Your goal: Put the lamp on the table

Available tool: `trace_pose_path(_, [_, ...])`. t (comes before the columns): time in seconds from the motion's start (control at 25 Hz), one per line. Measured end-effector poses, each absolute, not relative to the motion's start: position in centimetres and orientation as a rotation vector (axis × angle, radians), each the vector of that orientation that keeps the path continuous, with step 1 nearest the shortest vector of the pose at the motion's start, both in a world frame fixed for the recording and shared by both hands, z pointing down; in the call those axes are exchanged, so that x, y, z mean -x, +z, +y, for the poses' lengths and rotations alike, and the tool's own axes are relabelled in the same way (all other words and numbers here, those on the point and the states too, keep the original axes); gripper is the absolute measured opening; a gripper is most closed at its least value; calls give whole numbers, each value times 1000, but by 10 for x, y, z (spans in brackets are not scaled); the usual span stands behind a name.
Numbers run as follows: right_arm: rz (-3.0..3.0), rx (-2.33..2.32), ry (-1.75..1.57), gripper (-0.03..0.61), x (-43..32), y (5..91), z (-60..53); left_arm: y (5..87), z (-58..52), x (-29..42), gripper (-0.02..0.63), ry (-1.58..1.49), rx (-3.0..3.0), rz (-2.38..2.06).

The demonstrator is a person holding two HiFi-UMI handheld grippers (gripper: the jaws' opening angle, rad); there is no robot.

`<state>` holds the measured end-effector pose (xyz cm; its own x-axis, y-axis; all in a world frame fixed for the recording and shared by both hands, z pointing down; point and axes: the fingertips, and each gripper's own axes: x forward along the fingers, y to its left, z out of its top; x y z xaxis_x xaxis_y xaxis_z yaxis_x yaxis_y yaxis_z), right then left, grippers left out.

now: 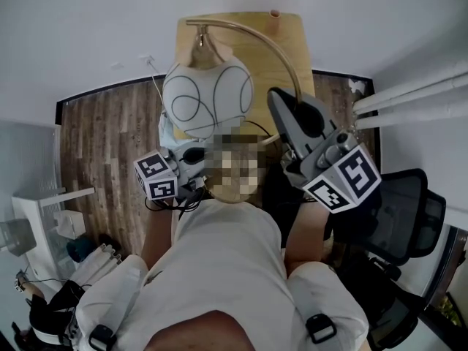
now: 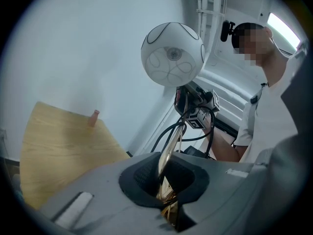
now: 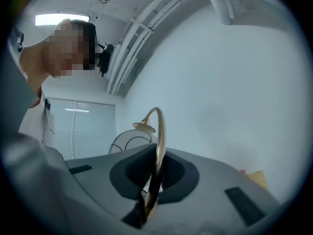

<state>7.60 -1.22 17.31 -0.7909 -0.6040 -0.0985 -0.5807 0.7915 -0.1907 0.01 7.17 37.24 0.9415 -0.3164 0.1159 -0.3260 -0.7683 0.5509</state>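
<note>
two grippers are both on the lamp [image 1: 207, 96], which is carried in the air in front of the person and is not set down on the table [image 1: 296, 35].

left gripper [image 2: 165, 180]: jaws closed on the lamp's brass arm [image 2: 168, 146], which runs between the dark pads and rises out of them. its marker cube shows at lower left of the globe in the head view [image 1: 157, 175].

right gripper [image 3: 154, 175]: jaws clamped on the same brass arm [image 3: 160, 131], at another stretch of the curve; in the head view this gripper [image 1: 281, 101] sits right of the globe.

lamp: white globe shade [image 2: 172, 54] with thin dark line loops hangs from the end of the curved brass arm [image 1: 270, 46]. from above, the arm arches over the near part of the table top and the globe overlaps the table's near edge and the wooden floor [image 1: 110, 137].

table: light wood top, pushed against the white wall [image 1: 88, 28]. small pinkish cylinder [image 1: 275, 12] stands at its far edge, by the wall.

black office chair [image 1: 409, 210] to the person's right.
</note>
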Motion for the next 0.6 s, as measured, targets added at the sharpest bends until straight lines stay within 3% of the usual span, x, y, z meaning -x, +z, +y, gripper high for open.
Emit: trace_pose_path(0.6, [2817,893,-281,2,-85,211,-96,412,-17,-7,11,54,-2511,-474])
